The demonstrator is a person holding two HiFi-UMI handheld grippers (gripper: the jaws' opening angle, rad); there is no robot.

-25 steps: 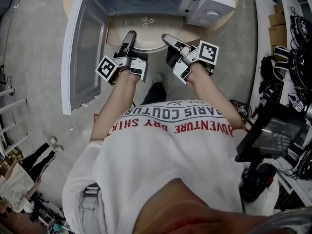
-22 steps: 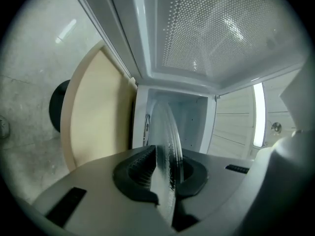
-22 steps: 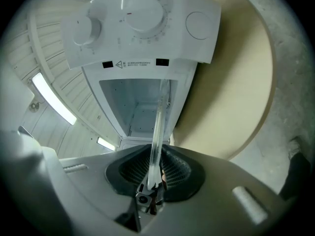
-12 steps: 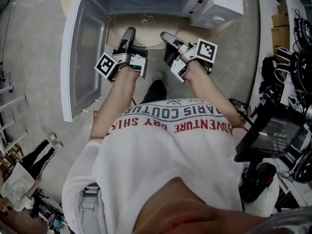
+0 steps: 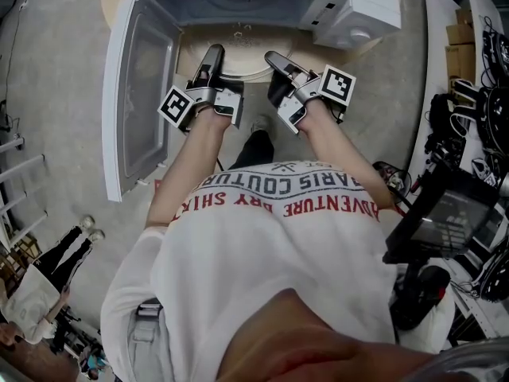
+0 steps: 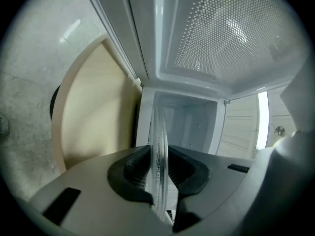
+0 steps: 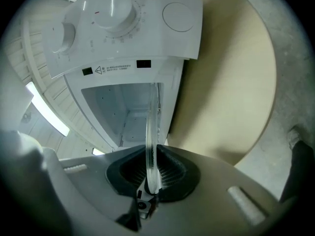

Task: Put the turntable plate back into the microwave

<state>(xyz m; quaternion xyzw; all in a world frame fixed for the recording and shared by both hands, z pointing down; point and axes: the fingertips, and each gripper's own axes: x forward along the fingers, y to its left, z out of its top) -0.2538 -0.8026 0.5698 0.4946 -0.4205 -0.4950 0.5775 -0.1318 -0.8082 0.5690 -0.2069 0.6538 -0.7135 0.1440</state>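
Turntable plate edged toward microwave | lying flat | left tongs, right tongs clenched on its rim

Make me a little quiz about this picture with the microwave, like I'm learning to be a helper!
1. Pick one: what are the left tool and the right tool both clamped on?
A. a mug
B. the glass plate
C. a spoon

2. Fill in the gap: the microwave has its door swung out to the person's ____ side.

3. True or false: the door is shut.

Key: 1 is B. 2 is left. 3 is false, because the door stands wide open.
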